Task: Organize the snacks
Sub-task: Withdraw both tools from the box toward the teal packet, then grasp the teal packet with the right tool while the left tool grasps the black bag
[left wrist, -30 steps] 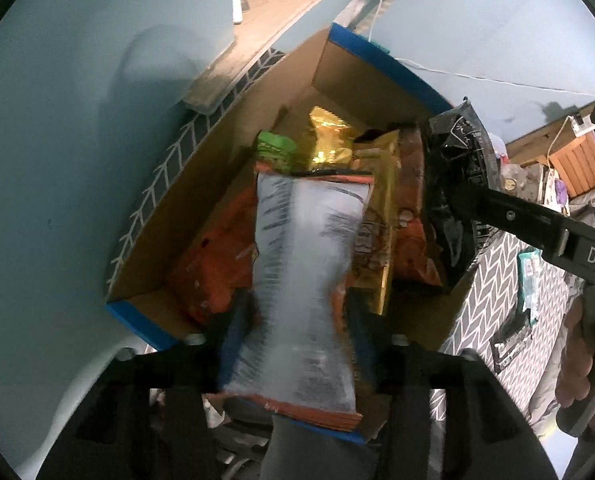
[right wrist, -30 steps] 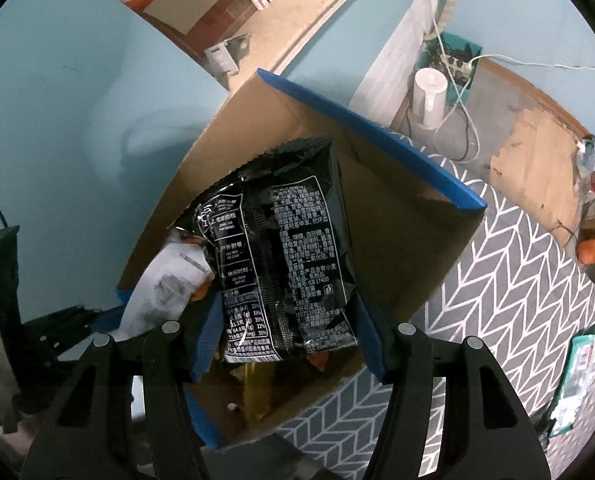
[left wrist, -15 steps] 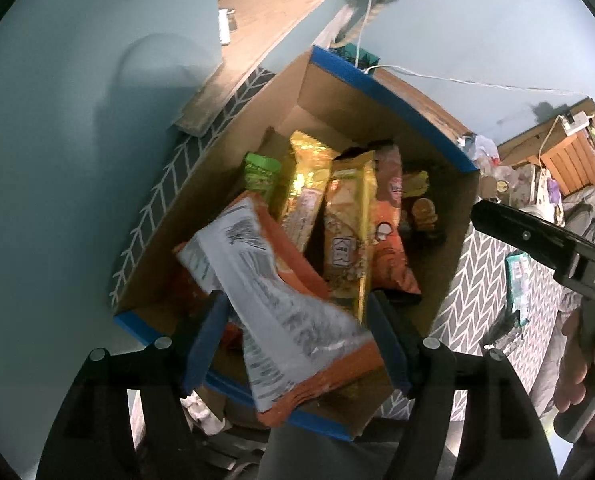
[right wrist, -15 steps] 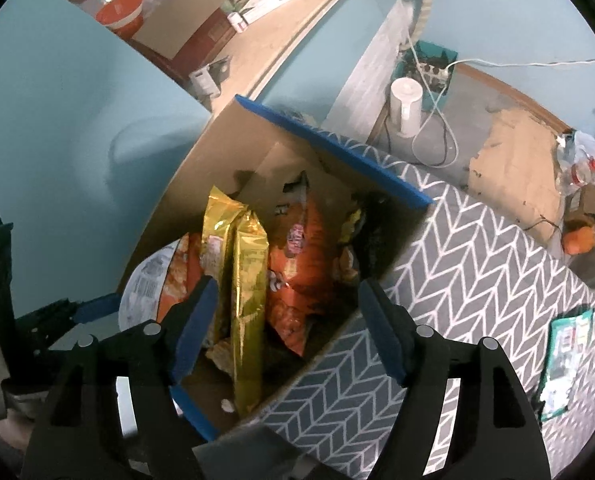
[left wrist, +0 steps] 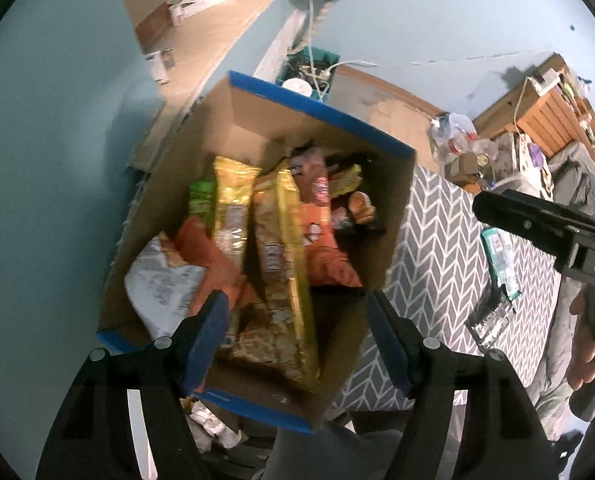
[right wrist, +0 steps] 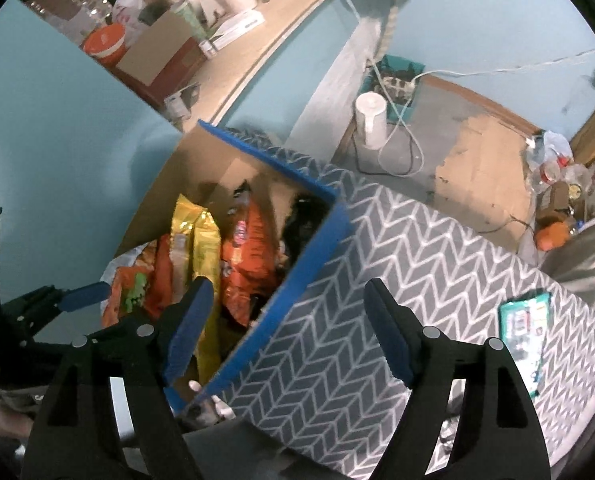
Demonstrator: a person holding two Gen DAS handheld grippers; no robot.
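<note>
Both hand-held grippers, left and right, released and empty; green pack lies right of box, nearer right one.

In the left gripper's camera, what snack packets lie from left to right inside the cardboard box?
Silver-white bag → green packet → gold packet → long yellow packet → orange bag.
</note>
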